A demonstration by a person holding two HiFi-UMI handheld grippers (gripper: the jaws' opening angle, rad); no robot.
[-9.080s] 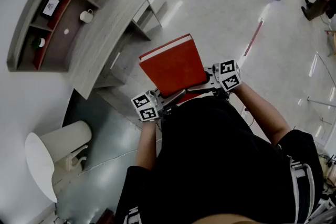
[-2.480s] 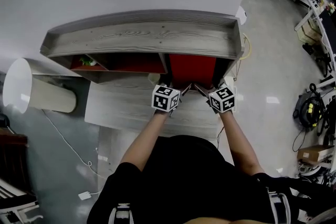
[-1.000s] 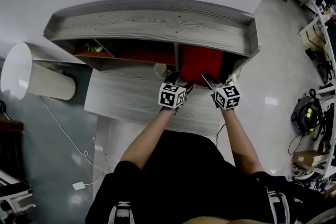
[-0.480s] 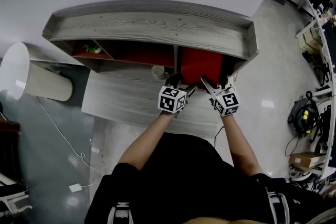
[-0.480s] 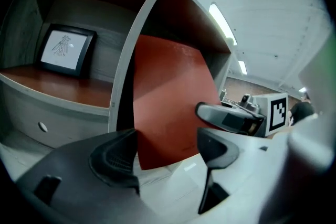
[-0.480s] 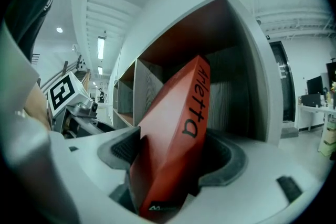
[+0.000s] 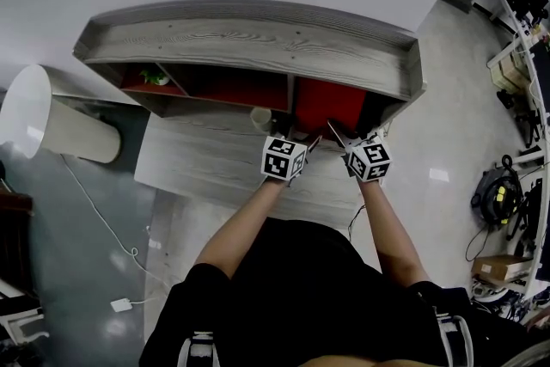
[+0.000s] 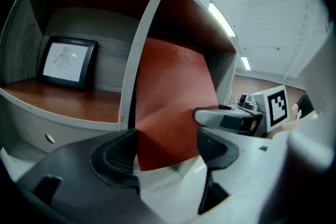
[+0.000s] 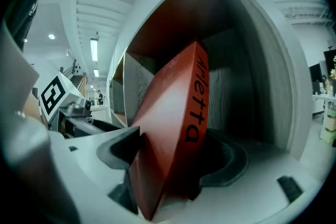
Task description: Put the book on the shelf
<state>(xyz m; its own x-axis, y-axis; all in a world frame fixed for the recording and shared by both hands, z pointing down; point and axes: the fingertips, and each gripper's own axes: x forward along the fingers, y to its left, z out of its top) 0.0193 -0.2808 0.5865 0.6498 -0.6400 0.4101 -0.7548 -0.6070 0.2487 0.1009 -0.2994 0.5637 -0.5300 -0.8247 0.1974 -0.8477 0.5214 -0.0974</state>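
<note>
- The left gripper (image 8: 167, 140) sits low and near, its two dark jaws standing well apart with nothing clamped between them.
- Just beyond the gap, a red book (image 8: 170, 97) shows its broad cover, tilted, with its top leaning left toward the divider.
- The book stands in the right compartment of a grey wooden shelf (image 8: 58, 113), just right of the pale upright divider (image 8: 140, 55).
- In the left compartment a framed picture (image 8: 67, 61) leans against the far wall on a reddish-brown floor.
- At the right, the right gripper (image 8: 218, 117) reaches in to the book's right edge; its marker cube (image 8: 276, 106) shows behind it.
</note>
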